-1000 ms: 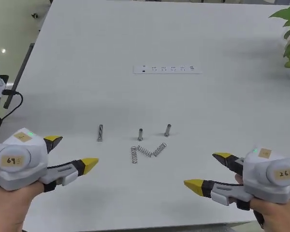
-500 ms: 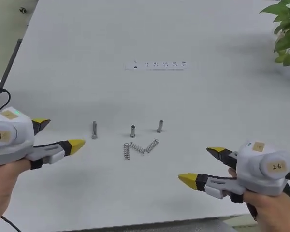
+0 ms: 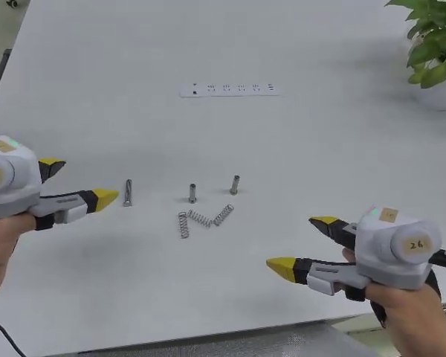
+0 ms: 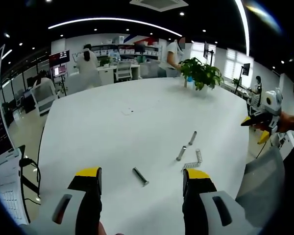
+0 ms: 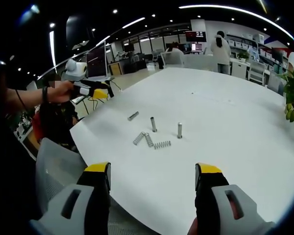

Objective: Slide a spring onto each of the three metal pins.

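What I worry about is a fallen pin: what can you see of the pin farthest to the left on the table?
The left pin is a short, slim rod of shiny grey metal. It lies on its side on the white table, while the other two pins stand upright to its right. It lies apart from them and from the springs. Only the table touches it; the left gripper hovers open near it, its fingers clear of it.

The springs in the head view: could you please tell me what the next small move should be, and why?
Probably bring the right tongs forward to the nearest spring and close on it. All three lie loose in front of the pins, none threaded, and the right tongs are open and empty, as are the left tongs.
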The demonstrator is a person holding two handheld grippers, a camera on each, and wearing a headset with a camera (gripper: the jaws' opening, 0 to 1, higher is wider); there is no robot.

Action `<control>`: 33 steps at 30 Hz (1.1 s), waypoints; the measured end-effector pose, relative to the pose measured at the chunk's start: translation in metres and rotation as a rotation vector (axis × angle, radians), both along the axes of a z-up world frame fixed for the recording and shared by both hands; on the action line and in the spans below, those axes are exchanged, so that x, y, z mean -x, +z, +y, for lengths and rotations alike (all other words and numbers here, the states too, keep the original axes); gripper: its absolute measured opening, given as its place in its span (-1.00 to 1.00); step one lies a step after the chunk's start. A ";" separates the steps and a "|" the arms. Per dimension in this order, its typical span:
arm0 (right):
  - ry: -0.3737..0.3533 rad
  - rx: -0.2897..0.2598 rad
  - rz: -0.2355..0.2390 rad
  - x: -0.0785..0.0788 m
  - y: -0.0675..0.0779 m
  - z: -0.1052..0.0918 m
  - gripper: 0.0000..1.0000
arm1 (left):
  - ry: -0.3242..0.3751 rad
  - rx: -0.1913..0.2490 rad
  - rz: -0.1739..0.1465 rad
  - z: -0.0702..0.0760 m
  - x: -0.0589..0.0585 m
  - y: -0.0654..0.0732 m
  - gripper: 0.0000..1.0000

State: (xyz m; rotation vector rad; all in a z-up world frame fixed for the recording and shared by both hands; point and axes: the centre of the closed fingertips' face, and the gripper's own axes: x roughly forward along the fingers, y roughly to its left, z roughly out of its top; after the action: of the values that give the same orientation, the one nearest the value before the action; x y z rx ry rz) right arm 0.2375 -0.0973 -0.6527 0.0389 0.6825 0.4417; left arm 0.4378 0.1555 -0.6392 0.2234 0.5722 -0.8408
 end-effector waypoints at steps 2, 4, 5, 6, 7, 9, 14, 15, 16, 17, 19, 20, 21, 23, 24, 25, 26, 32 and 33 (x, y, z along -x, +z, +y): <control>0.000 -0.001 0.000 0.000 0.000 0.000 0.38 | 0.000 0.002 0.001 -0.001 -0.004 -0.001 0.26; 0.000 0.001 -0.001 0.000 0.000 0.000 0.38 | -0.004 -0.001 0.002 -0.001 -0.007 -0.002 0.26; -0.001 0.001 -0.001 0.000 0.000 0.000 0.38 | -0.006 -0.001 0.002 -0.002 -0.009 -0.003 0.26; -0.002 0.001 0.000 0.001 0.000 -0.001 0.38 | -0.007 -0.002 0.004 -0.003 -0.011 -0.004 0.26; -0.003 0.003 0.000 0.001 0.000 -0.001 0.38 | -0.008 0.001 0.009 -0.003 -0.012 -0.004 0.26; -0.005 0.003 -0.001 0.000 0.000 -0.001 0.39 | 0.004 0.029 0.018 -0.005 -0.017 -0.003 0.25; 0.002 0.004 0.003 0.001 -0.001 0.001 0.39 | 0.020 0.040 0.030 -0.007 -0.028 -0.009 0.23; 0.003 0.004 0.003 0.000 -0.001 0.001 0.39 | 0.036 0.062 0.043 -0.008 -0.031 -0.011 0.22; 0.002 0.003 0.004 0.000 -0.001 0.001 0.38 | 0.039 0.064 0.046 -0.009 -0.033 -0.013 0.21; 0.001 0.002 0.004 0.000 -0.001 0.001 0.38 | 0.038 0.058 0.047 -0.010 -0.035 -0.016 0.21; 0.000 0.001 0.007 0.000 -0.002 0.000 0.38 | 0.043 0.055 0.054 -0.011 -0.039 -0.021 0.20; 0.000 0.001 0.008 0.000 -0.002 0.000 0.38 | 0.047 0.058 0.059 -0.012 -0.041 -0.023 0.20; 0.001 0.002 0.011 0.000 -0.002 0.000 0.38 | 0.052 0.059 0.065 -0.014 -0.044 -0.027 0.19; 0.003 0.003 0.012 0.000 -0.002 0.000 0.38 | 0.057 0.061 0.074 -0.016 -0.047 -0.031 0.18; 0.004 0.001 0.014 0.000 -0.002 0.000 0.38 | 0.060 0.061 0.079 -0.017 -0.051 -0.036 0.18; 0.004 0.001 0.015 0.000 -0.003 0.000 0.37 | 0.060 0.059 0.083 -0.019 -0.052 -0.039 0.17; 0.005 0.001 0.017 0.000 -0.003 0.000 0.37 | 0.061 0.055 0.088 -0.020 -0.053 -0.043 0.16; 0.002 0.002 0.022 0.001 -0.003 -0.002 0.36 | 0.099 0.062 0.138 -0.024 -0.056 -0.067 0.11; 0.000 0.002 0.022 0.001 -0.003 -0.003 0.36 | 0.101 0.059 0.144 -0.024 -0.056 -0.070 0.11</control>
State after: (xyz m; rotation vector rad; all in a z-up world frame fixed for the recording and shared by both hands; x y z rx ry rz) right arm 0.2367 -0.1005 -0.6561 0.0415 0.7052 0.4415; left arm 0.4938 0.1312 -0.7093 0.0798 0.6866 -0.7781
